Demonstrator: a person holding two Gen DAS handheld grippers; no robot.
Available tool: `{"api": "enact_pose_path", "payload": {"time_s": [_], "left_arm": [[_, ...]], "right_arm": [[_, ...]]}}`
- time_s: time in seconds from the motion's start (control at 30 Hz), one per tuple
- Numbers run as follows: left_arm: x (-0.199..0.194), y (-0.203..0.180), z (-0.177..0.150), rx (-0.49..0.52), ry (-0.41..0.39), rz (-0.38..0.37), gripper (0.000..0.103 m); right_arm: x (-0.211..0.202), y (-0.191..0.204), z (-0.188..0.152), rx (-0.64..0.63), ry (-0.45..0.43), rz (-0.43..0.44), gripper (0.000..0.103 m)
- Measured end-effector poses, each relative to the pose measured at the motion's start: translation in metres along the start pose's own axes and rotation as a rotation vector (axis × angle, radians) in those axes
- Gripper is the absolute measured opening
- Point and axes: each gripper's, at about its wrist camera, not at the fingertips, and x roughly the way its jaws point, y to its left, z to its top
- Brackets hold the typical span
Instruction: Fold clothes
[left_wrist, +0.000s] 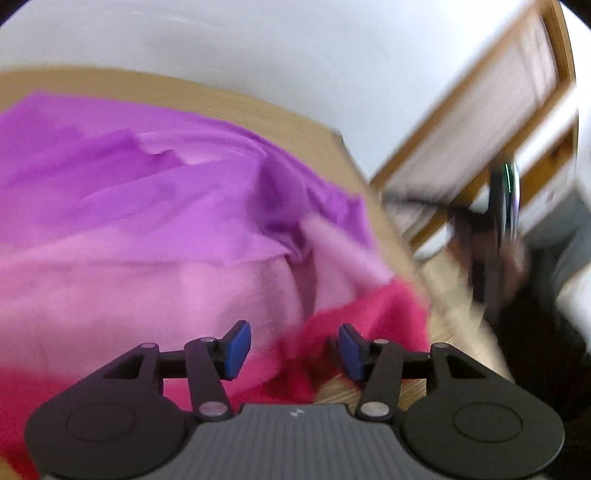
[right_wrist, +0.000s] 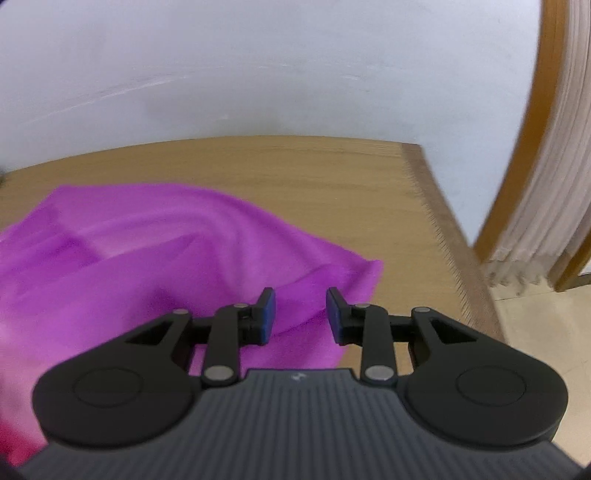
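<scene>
1. Both of your grippers are released right now: the left gripper (left_wrist: 293, 347) has its blue pads spread with only cloth showing behind the gap, and the right gripper (right_wrist: 301, 314) stands parted too, nothing pinched in either.
2. The garment (left_wrist: 155, 206) lies rumpled on the wooden table (right_wrist: 295, 173), purple at the far side, fading through pale pink to a deep pink hem just ahead of the left jaws.
3. Seen from the right gripper, the purple corner (right_wrist: 364, 271) sits just beyond and to the right of the jaws; judge that as your likely next pinch point.
4. Slow down before you close (both views are smeared, so the edges are hard to read).
5. Bring each pair of pads down so one goes under a single layer of cloth and one over it; a bunched grab will probably carry wrinkles into the fold.
6. Keep the cloth away from the table edge (right_wrist: 436, 221), which lies close to the right of the right jaws, so nothing slides off.
</scene>
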Motion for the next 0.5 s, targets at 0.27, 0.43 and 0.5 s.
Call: {"api": "enact_pose_path", "payload": {"time_s": [0.27, 0.43, 0.5], "left_arm": [[-0.066, 0.028, -0.007, 0.106, -0.020, -0.013, 0.057], [-0.078, 0.043, -0.030, 0.186, 0.023, 0.010, 0.058], [-0.081, 0.052, -0.035, 0.174, 0.044, 0.025, 0.058]], "right_arm": [[-0.039, 0.078, -0.096, 0.190, 0.083, -0.020, 0.045], [-0.051, 0.082, -0.137, 0.389, 0.137, -0.146, 0.045], [-0.053, 0.089, -0.147, 0.387, 0.141, -0.178, 0.046]]}}
